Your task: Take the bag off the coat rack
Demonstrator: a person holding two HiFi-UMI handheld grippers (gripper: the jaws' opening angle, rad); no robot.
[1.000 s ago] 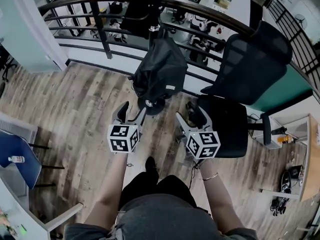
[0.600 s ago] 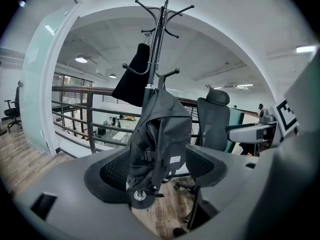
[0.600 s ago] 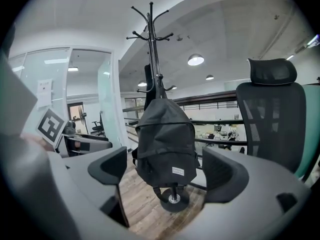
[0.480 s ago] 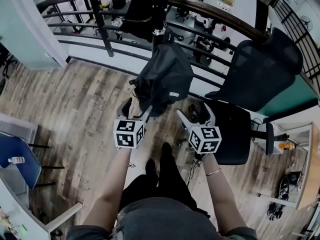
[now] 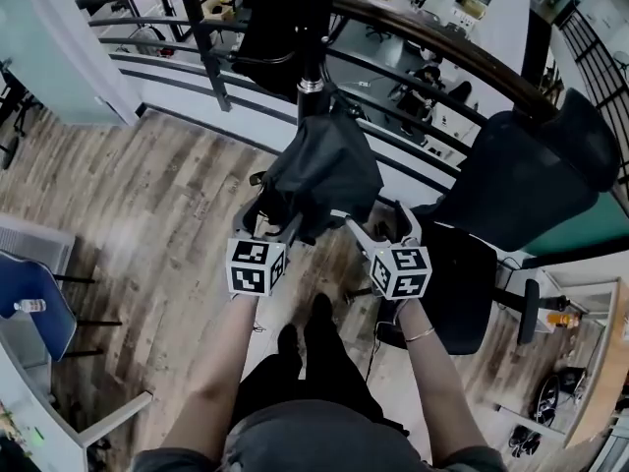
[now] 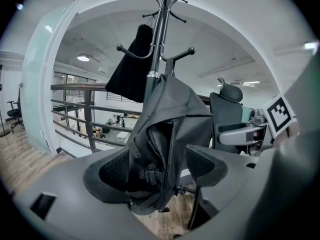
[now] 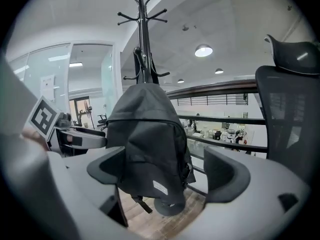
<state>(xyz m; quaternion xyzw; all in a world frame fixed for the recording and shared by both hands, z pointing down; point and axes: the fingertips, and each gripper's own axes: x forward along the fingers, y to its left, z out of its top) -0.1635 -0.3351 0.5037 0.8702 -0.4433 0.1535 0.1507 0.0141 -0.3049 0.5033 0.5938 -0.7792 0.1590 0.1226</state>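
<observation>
A black bag [image 5: 324, 170] hangs on the coat rack [image 5: 311, 67] by the railing. A black garment [image 5: 285, 18] hangs higher on the same rack. In the head view my left gripper [image 5: 267, 222] sits just below the bag's left lower edge and my right gripper [image 5: 381, 222] just off its right lower edge. Both stand open. In the left gripper view the bag [image 6: 170, 134] fills the gap of the left gripper [image 6: 157, 169], with the pads off it. From the right gripper [image 7: 167, 174] the bag [image 7: 147, 144] hangs a little ahead, untouched, under the rack [image 7: 142, 44].
A dark metal railing [image 5: 197, 37] with a wooden top rail runs behind the rack, with a lower floor beyond it. A black mesh office chair [image 5: 511, 185] stands close on the right. A blue chair [image 5: 29, 308] is at the far left. The floor is wood plank.
Both grippers have moved forward to the bag's lower edges, and their jaws have spread wider. The person has stepped closer to the rack.
</observation>
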